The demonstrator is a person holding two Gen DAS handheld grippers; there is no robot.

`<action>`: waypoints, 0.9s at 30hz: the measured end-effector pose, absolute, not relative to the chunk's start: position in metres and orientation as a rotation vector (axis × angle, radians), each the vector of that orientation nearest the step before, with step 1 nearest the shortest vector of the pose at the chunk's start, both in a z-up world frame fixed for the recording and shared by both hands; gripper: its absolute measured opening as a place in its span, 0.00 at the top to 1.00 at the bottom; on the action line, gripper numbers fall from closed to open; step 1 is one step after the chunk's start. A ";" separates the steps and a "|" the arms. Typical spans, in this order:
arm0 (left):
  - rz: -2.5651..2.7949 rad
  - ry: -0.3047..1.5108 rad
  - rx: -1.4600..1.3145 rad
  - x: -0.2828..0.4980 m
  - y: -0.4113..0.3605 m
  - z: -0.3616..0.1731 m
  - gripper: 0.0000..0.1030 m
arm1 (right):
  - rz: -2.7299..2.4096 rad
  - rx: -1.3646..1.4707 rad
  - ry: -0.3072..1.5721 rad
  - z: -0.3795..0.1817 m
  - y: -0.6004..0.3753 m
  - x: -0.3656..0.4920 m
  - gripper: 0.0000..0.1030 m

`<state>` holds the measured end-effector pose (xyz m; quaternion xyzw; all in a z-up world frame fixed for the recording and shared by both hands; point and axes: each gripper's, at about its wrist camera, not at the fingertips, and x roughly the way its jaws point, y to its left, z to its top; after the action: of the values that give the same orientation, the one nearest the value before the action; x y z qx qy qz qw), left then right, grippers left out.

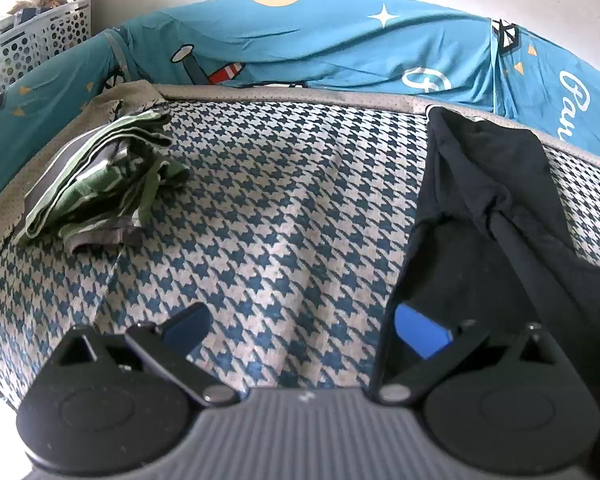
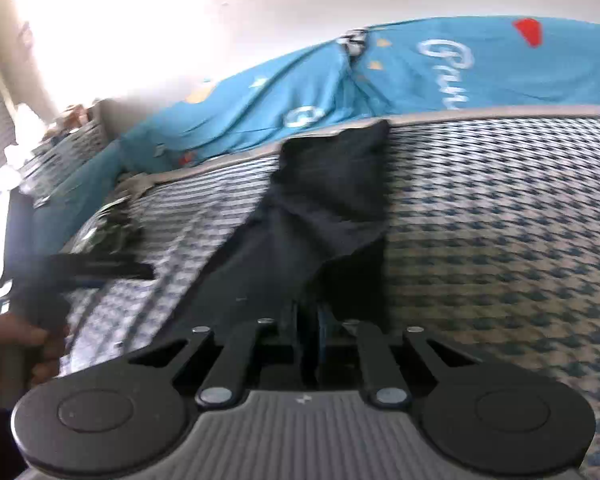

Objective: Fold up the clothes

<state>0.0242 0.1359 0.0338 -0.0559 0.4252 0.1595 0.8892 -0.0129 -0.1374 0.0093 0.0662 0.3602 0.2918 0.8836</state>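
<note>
The right gripper (image 2: 308, 320) is clamped on the black garment (image 2: 324, 200), which stretches to the mattress's (image 1: 280, 200) far edge. The left gripper (image 1: 312, 328) gapes empty. Beyond the far-left corner, a white basket (image 1: 56, 28) holds jumbled items.

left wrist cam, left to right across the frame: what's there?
White perforated laundry basket → pile of folded green and grey clothes → bare houndstooth cover → black garment. The teal printed sheet runs behind them all.
</note>
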 end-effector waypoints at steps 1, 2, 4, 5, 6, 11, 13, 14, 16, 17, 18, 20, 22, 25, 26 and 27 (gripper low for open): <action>0.334 0.879 -0.117 0.024 0.137 0.035 0.00 | 0.630 0.129 0.745 0.011 -0.129 -0.016 0.88; 0.336 0.875 -0.120 0.024 0.137 0.036 0.00 | 0.653 0.121 0.740 0.013 -0.120 -0.020 0.88; 0.340 0.867 -0.127 0.023 0.139 0.038 0.00 | 0.703 0.108 0.734 0.016 -0.103 -0.028 0.88; 0.341 0.863 -0.132 0.023 0.140 0.039 0.00 | 0.726 0.102 0.732 0.017 -0.096 -0.031 0.88; 0.344 0.859 -0.134 0.022 0.142 0.041 0.00 | 0.745 0.096 0.730 0.018 -0.088 -0.033 0.88; 0.371 0.822 -0.143 0.018 0.150 0.051 0.00 | 0.864 0.065 0.735 0.019 -0.043 -0.047 0.88; 0.379 0.809 -0.151 0.016 0.155 0.055 0.00 | 0.914 0.042 0.742 0.016 -0.026 -0.053 0.88; 0.383 0.805 -0.157 0.015 0.157 0.056 0.00 | 0.934 0.029 0.745 0.014 -0.019 -0.055 0.88; 0.392 0.798 -0.171 0.012 0.163 0.058 0.00 | 0.972 0.006 0.755 0.006 -0.004 -0.061 0.88; 0.397 0.796 -0.179 0.011 0.166 0.059 0.00 | 0.982 -0.005 0.760 0.003 0.001 -0.063 0.88; 0.399 0.793 -0.188 0.010 0.168 0.060 0.00 | 0.991 -0.016 0.769 -0.002 0.007 -0.065 0.88; 0.401 0.787 -0.206 0.007 0.172 0.061 0.00 | 1.002 -0.037 0.788 -0.012 0.018 -0.067 0.88; 0.402 0.783 -0.218 0.006 0.175 0.062 0.00 | 1.007 -0.058 0.802 -0.020 0.025 -0.069 0.88; 0.398 0.782 -0.223 0.006 0.175 0.063 0.00 | 1.019 -0.111 0.827 -0.031 0.035 -0.070 0.88; 0.396 0.782 -0.223 0.006 0.175 0.063 0.00 | 1.021 -0.129 0.849 -0.035 0.037 -0.070 0.86; 0.393 0.783 -0.220 0.007 0.174 0.063 0.00 | 1.020 -0.139 0.870 -0.038 0.038 -0.070 0.84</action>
<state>0.0069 0.1739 0.0627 -0.1065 0.3784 0.1900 0.8997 -0.0704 0.0378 -0.0378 -0.0645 0.4029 0.4723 0.7813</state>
